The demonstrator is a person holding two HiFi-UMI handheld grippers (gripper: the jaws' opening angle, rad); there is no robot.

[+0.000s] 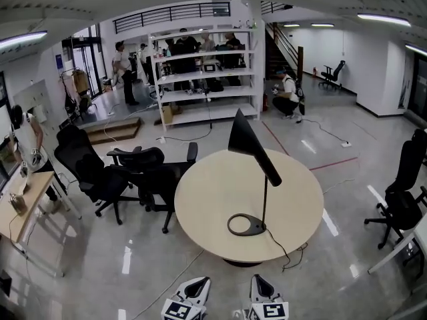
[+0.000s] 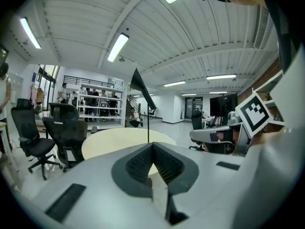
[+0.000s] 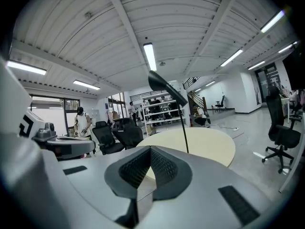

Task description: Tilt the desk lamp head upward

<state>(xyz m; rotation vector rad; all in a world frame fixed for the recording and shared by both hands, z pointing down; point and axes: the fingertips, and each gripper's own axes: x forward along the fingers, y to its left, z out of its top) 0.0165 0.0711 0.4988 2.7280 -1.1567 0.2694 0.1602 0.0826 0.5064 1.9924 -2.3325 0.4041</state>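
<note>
A black desk lamp stands on the round beige table (image 1: 207, 202). Its ring-shaped base (image 1: 246, 225) sits near the table's front edge, a thin stem rises from it, and the cone-shaped head (image 1: 251, 146) slopes down to the right. Both grippers are held low in front of the table, well short of the lamp. My left gripper (image 1: 197, 283) is shut with nothing in it, and so is my right gripper (image 1: 259, 280). In the left gripper view the lamp head (image 2: 142, 89) shows above the closed jaws (image 2: 152, 145). The right gripper view shows the lamp head (image 3: 167, 88) beyond the closed jaws (image 3: 150, 148).
The lamp's cord (image 1: 281, 247) trails off the table's front right edge. Black office chairs (image 1: 137, 173) crowd the table's left side, and another chair (image 1: 402, 200) stands at the right. A wooden desk (image 1: 23, 204) is at far left. White shelving (image 1: 207, 75) and several people stand at the back.
</note>
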